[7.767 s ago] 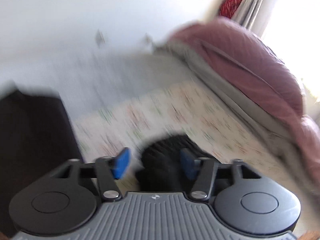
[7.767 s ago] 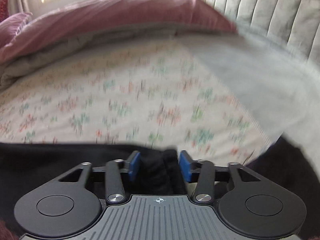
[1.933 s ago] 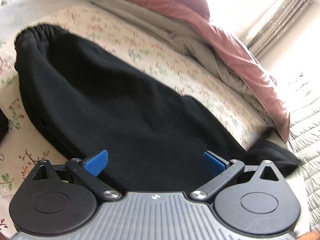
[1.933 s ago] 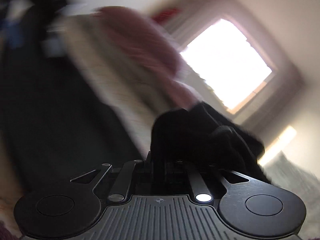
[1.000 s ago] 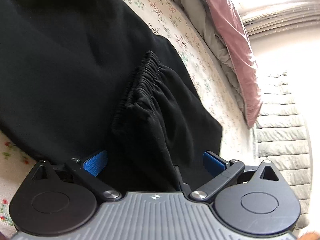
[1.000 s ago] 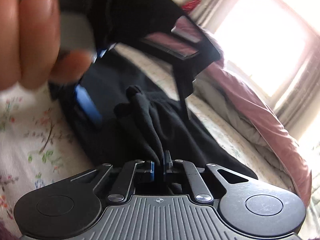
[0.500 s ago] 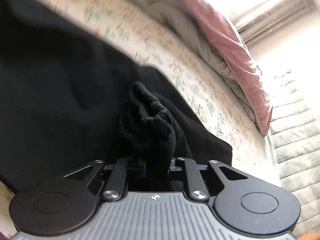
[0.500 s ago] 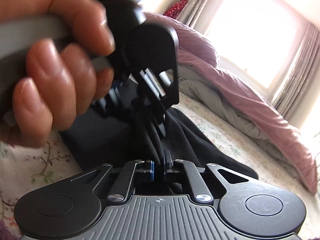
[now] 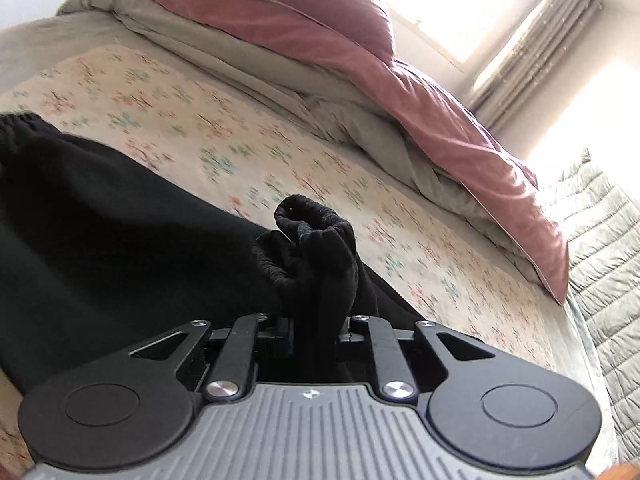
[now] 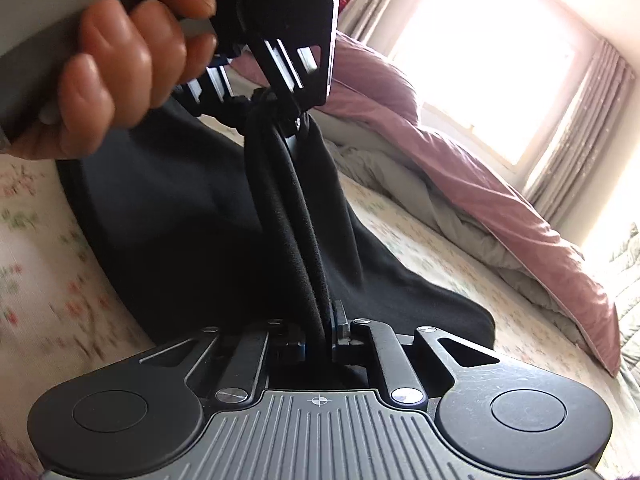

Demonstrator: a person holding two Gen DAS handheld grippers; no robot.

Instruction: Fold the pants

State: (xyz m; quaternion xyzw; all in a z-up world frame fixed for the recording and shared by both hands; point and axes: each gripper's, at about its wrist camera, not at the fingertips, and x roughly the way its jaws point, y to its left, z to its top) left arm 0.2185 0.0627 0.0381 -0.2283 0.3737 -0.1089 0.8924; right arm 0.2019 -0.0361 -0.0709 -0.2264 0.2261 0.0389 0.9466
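— Starting from the left: what does the left gripper [image 9: 314,336] have?

— Its jaws are pinched on a bunched, elasticated cuff [image 9: 308,240] of the black pants [image 9: 120,248]. The rest of the pants lies spread over the floral sheet [image 9: 192,120] of the bed, with the gathered waistband [image 9: 16,128] at the far left of that view.

— And over on the right?

— The right gripper [image 10: 324,340] is clamped on a thick rope of the same cloth, which runs taut up to the left gripper, gripped by the person's hand [image 10: 116,76] at upper left. So both tools hold the same bundle, close together.

— What could go wrong from here?

— I'd judge three risks. The cuff is a thick, soft wad, so it may creep out of the left pads if the hands pull apart too hard. Both grips are on bunched cloth rather than a flat edge — laying it down that way would probably leave a twisted, lumpy fold. And the spread part could drag across the sheet and rumple it if the lift goes sideways.

— Count things for me.

— One pair of pants, two grippers, one hand in view, one pink duvet [image 9: 400,56] over one grey blanket [image 9: 224,44], one bright window [image 10: 484,60].
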